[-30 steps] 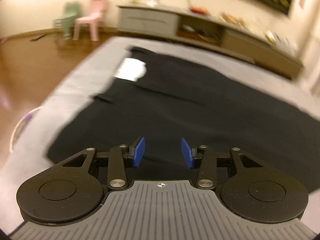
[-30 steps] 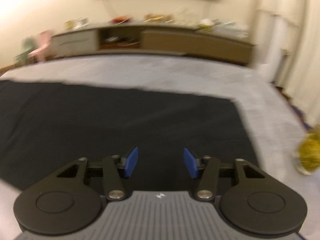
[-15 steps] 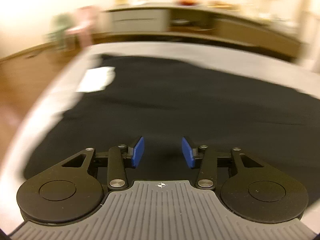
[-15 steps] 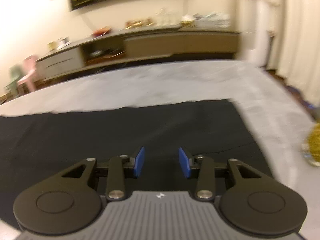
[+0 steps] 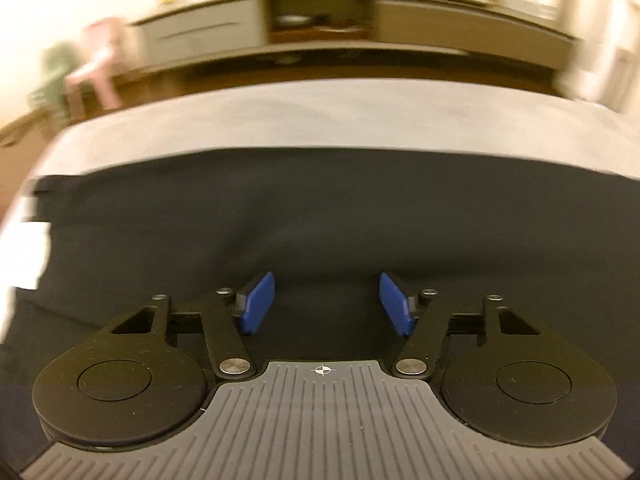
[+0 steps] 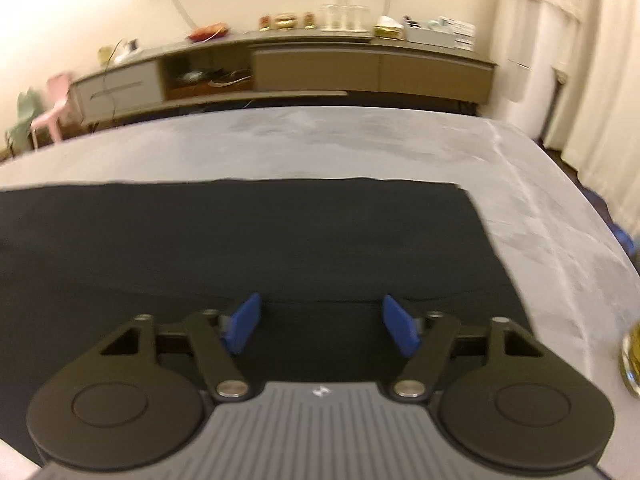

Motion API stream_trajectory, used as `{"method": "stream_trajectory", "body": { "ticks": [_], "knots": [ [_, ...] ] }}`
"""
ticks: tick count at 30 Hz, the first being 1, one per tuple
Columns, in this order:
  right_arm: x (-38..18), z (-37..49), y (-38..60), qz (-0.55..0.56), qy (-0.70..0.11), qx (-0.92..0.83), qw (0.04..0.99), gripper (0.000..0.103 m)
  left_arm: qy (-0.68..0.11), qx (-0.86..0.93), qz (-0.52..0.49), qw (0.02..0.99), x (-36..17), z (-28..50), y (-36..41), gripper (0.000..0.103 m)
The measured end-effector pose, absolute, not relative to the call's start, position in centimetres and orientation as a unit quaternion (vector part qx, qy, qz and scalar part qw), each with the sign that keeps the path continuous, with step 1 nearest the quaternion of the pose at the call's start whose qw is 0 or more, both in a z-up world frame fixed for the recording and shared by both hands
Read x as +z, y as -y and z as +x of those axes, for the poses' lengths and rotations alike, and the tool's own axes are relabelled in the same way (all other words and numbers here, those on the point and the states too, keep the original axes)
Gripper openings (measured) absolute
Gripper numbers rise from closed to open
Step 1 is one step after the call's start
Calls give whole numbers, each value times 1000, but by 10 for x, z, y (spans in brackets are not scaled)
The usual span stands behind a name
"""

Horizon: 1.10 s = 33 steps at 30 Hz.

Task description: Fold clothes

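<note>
Cloth: black garment (image 5: 320, 208) lay flat on the grey bed (image 6: 360, 140), beneath and ahead of your fingers. Left gripper (image 5: 326, 304) and right gripper (image 6: 320, 330) were opening, 2 empty. Judged soft, light, limp; pinch its near edge.

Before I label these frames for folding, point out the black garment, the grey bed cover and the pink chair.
black garment (image 6: 280, 240): right wrist view, flat middle of the cloth.
grey bed cover (image 6: 340, 144): right wrist view, bare stretch beyond the garment.
pink chair (image 6: 54, 110): right wrist view, its seat.
</note>
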State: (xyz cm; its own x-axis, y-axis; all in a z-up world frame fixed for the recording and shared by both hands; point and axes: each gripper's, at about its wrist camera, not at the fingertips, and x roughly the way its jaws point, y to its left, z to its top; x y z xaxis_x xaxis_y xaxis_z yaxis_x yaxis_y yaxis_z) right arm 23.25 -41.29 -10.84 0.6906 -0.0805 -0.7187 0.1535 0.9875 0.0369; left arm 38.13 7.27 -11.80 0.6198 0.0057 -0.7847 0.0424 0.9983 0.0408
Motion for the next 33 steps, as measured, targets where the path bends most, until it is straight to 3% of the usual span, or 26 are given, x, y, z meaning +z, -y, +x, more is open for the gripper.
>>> {"method": "stream_trajectory", "body": {
  "ticks": [1, 2, 3, 5, 7, 10, 13, 15, 17, 18, 19, 23, 25, 33],
  "knots": [
    [-108, 230, 422, 54, -387, -72, 918, 59, -435, -7, 11, 900, -117, 383, -88, 35],
    [-108, 226, 433, 63, -386, -85, 916, 59, -436, 7, 5, 900, -116, 382, -101, 35],
    [-108, 220, 443, 77, -381, -91, 917, 53, -437, 28, 7, 899, -114, 381, -110, 42],
    [-106, 209, 462, 100, -373, -111, 916, 51, -440, 57, 4, 896, -110, 372, -125, 43],
    [-103, 192, 478, 120, -361, -130, 916, 55, -438, 70, -11, 896, -100, 356, -130, 40],
    [-107, 177, 491, 128, -348, -141, 918, 65, -422, 18, -18, 906, -81, 327, -110, 44],
    [-115, 173, 494, 118, -357, -140, 916, 66, -427, -61, -13, 902, -75, 297, -66, 44],
    [-116, 174, 484, 76, -366, -138, 917, 55, -437, -96, -16, 894, -73, 287, -36, 43],
    [-113, 175, 484, 81, -367, -124, 918, 35, -440, -132, -28, 888, -66, 281, 1, 42],
    [-111, 175, 484, 81, -369, -116, 919, 18, -439, -153, -35, 885, -60, 281, 21, 42],
    [-110, 175, 479, 73, -370, -112, 919, 9, -438, -175, -42, 881, -53, 283, 43, 42],
    [-106, 177, 448, -9, -364, -128, 923, 7, -434, -273, -67, 856, -19, 298, 151, 44],
    [-105, 175, 431, -66, -348, -138, 925, 7, -432, -320, -74, 840, -4, 305, 208, 54],
    [-105, 168, 380, -212, -308, -126, 919, 7, -463, -411, 39, 784, -11, 332, 425, 62]
  ]
}}
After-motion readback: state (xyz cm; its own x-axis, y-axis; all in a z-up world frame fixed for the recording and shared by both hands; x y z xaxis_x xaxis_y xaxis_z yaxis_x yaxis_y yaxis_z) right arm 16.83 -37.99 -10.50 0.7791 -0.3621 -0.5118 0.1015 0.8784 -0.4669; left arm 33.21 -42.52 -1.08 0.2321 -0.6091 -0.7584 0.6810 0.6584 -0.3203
